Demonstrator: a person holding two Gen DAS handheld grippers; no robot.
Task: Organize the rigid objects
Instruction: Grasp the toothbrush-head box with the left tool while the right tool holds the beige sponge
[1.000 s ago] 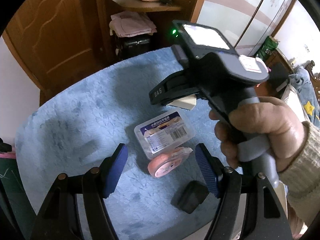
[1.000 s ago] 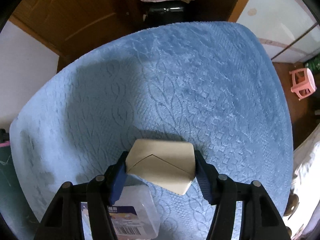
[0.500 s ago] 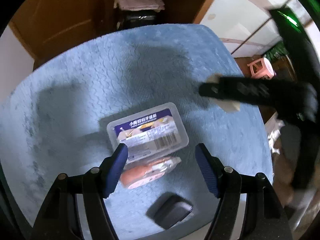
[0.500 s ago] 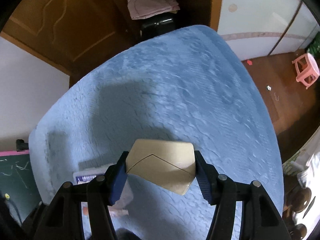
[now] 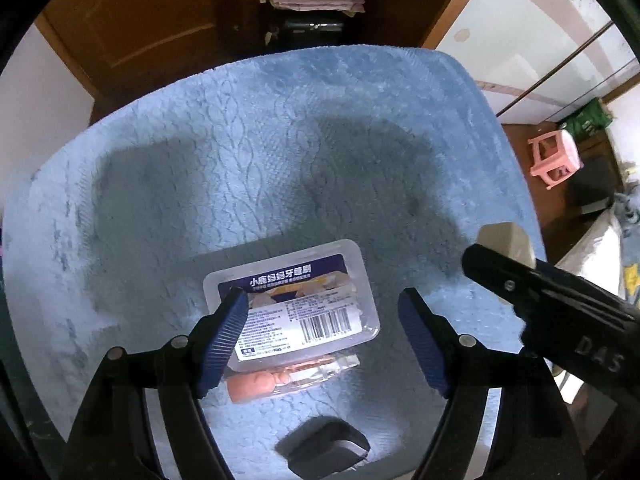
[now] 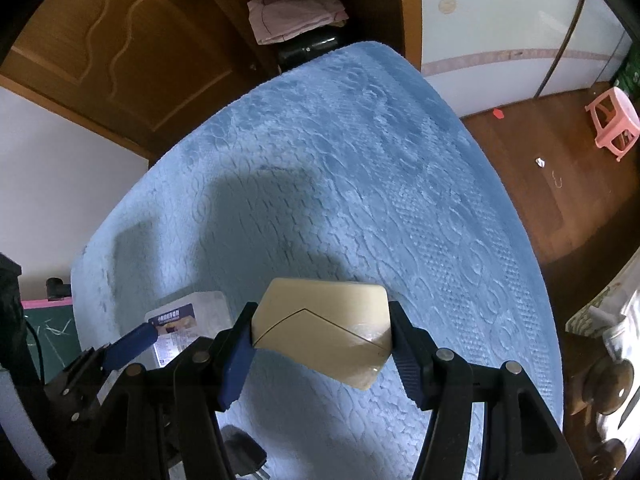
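While the right gripper (image 6: 320, 344) clamps the beige case (image 6: 322, 334) aloft, the left gripper (image 5: 322, 336), jaws just widened and empty, straddles the clear box (image 5: 294, 298) to grab it.

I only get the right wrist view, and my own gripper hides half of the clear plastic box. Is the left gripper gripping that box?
Observer: No. The left gripper is open and its jaws have just been opening. The clear box lies below, between them, with no pad pressing on it.
Operator: Is anything under the box?
Observer: Yes, a pink item in clear wrap sticks out from under the box's near edge.
Operator: Is anything else close by?
Observer: A dark block lies on the blue cover, nearer the camera. It touches neither the box nor the pink item.
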